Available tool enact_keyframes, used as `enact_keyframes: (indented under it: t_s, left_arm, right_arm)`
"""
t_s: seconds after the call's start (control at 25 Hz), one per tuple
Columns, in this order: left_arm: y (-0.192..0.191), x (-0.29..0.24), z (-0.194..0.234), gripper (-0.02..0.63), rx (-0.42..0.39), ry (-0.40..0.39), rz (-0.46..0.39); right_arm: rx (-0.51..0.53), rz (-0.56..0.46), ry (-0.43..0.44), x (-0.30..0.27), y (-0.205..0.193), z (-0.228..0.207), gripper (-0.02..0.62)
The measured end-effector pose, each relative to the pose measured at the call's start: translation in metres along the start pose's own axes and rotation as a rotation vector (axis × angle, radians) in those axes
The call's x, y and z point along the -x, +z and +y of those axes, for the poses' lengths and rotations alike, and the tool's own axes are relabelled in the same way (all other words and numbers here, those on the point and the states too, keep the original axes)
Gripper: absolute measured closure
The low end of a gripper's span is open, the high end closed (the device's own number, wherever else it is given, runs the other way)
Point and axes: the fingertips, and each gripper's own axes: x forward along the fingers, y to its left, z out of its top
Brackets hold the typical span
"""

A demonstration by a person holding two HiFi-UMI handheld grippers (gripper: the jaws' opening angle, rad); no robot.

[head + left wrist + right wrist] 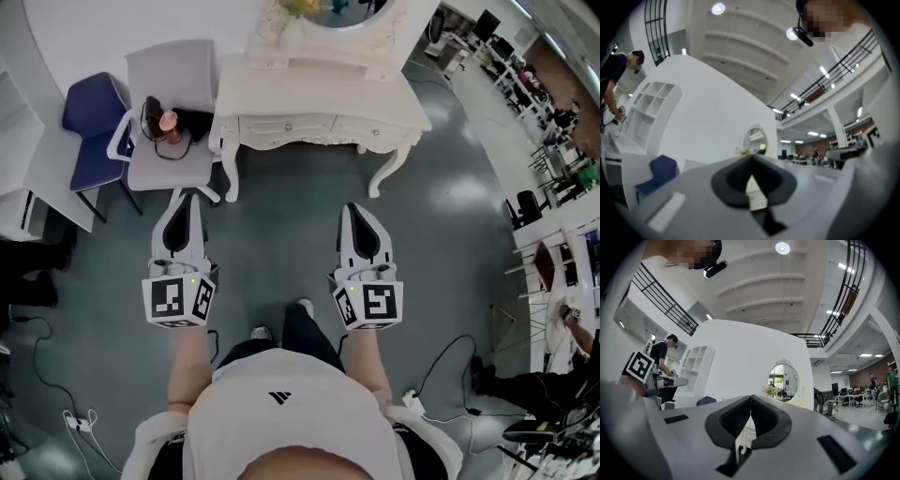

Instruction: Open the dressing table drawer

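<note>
Grey floor (281, 234) spreads through a big open hall with a curved white wall. Against that wall stands the white dressing bench (319, 89) with its oval mirror (337, 9), and its drawer (286, 124) sits pushed in under the top. A pale chair (169, 94) holding a dark bag (167, 122) is just beside it, with a blue chair (89, 112) further left. The left tool (185, 199) and the right tool (354, 208) are both clenched on nothing, pointing towards the bench, well apart from it.

bright ceiling lights, fisheye edges, foreground blur
</note>
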Motion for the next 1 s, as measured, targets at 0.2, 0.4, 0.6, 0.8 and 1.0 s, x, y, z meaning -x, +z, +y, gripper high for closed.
enact_keyframes:
  t_s: [0.2, 0.4, 0.6, 0.8, 1.0]
  left_arm:
    - [-0.009, -0.027, 0.011, 0.598, 0.005, 0.011, 0.0]
    - [-0.016, -0.067, 0.023, 0.598, 0.005, 0.038, -0.005]
    - [-0.014, -0.122, 0.031, 0.598, -0.011, 0.059, -0.032]
    - [-0.016, -0.176, 0.031, 0.598, -0.019, 0.08, -0.042]
    - [-0.023, -0.226, 0.024, 0.598, -0.026, 0.093, -0.044]
  right_arm:
    - [-0.002, 0.004, 0.007, -0.031, -0.012, -0.009, 0.604]
    - [-0.011, -0.005, 0.023, -0.076, -0.019, -0.029, 0.604]
    - [-0.016, -0.03, 0.049, -0.134, -0.019, -0.055, 0.604]
    - [-0.02, -0.041, 0.073, -0.185, -0.02, -0.087, 0.604]
    - [-0.02, -0.044, 0.091, -0.226, -0.028, -0.12, 0.604]
